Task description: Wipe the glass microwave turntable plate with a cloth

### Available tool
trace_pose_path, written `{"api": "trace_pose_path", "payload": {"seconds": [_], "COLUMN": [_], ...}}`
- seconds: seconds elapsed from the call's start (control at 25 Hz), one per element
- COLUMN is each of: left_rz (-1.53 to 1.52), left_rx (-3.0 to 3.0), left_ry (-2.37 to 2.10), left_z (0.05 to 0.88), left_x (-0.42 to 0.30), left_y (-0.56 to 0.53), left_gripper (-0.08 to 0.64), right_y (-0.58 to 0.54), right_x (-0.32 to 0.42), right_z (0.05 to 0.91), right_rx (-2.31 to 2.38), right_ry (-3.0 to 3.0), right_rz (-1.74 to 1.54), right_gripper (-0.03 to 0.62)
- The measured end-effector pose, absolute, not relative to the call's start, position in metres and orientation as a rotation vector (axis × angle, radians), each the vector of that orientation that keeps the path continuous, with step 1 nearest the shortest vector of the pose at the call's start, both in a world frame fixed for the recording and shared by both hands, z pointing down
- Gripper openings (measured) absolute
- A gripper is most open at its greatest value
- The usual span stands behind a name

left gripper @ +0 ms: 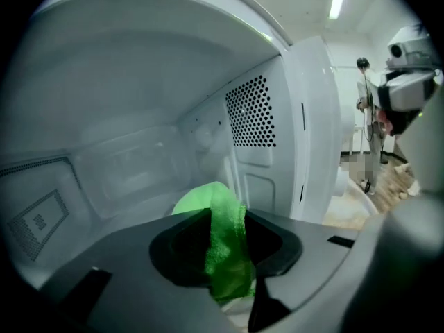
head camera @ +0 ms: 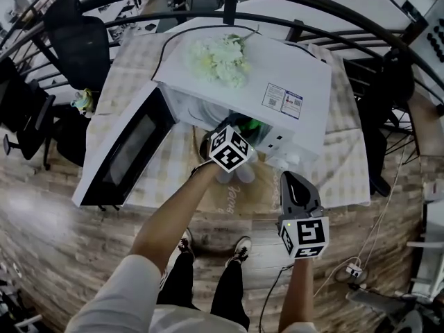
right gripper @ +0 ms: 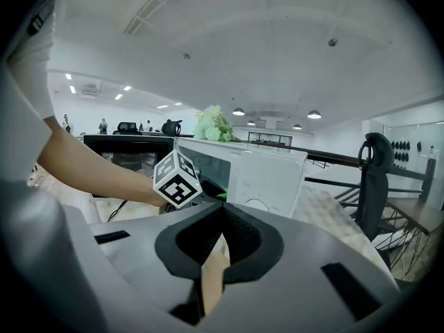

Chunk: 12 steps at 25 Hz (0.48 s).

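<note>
The left gripper reaches into the open cavity of a white microwave. Its jaws are clamped on a green cloth, which runs up between the pads and bulges out beyond them over the cavity floor. In the left gripper view, the right inner wall with its patch of vent holes stands just beside the cloth. The glass plate cannot be told apart from the pale floor of the cavity, so whether the cloth touches it is unclear.

The microwave door hangs wide open to the left. A bunch of pale flowers lies on top of the microwave, which stands on a table with a checked tablecloth.

The right gripper is held outside the microwave, in front of the table edge and to the right of the left arm. Its jaws are closed together with nothing between them. Its own view looks at the microwave's control panel and at the left gripper's marker cube. The person's shoes stand on the wooden floor below
</note>
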<state>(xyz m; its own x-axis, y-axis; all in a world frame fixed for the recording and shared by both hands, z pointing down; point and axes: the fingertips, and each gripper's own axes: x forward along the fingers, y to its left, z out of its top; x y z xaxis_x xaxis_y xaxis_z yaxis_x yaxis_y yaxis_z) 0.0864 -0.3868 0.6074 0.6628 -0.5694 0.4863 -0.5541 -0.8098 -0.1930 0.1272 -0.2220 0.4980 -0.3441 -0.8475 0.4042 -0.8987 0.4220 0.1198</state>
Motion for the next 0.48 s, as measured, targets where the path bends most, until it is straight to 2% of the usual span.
{"api": "trace_pose_path", "payload": {"seconds": [0.2,0.36,0.48], "left_rz": [-0.73,-0.857,-0.965], "left_rx": [-2.782,-2.561,-2.534], "left_ry": [1.166,1.515,1.625], "left_z": [0.586,0.587,0.604], "left_x": [0.044,-0.042,-0.078], "left_y": [-0.409,-0.445,-0.454], "left_gripper": [0.133,0.133,0.133], "right_y": [-0.22,-0.219,-0.221], "right_x": [0.125,0.125,0.124], "right_z": [0.497,0.5,0.502], "right_rx": [1.478,1.479,1.489], "right_ry": [-2.274,-2.269,-2.267], "right_rz": [0.172,0.182,0.187], "right_gripper": [0.015,0.015,0.015]}}
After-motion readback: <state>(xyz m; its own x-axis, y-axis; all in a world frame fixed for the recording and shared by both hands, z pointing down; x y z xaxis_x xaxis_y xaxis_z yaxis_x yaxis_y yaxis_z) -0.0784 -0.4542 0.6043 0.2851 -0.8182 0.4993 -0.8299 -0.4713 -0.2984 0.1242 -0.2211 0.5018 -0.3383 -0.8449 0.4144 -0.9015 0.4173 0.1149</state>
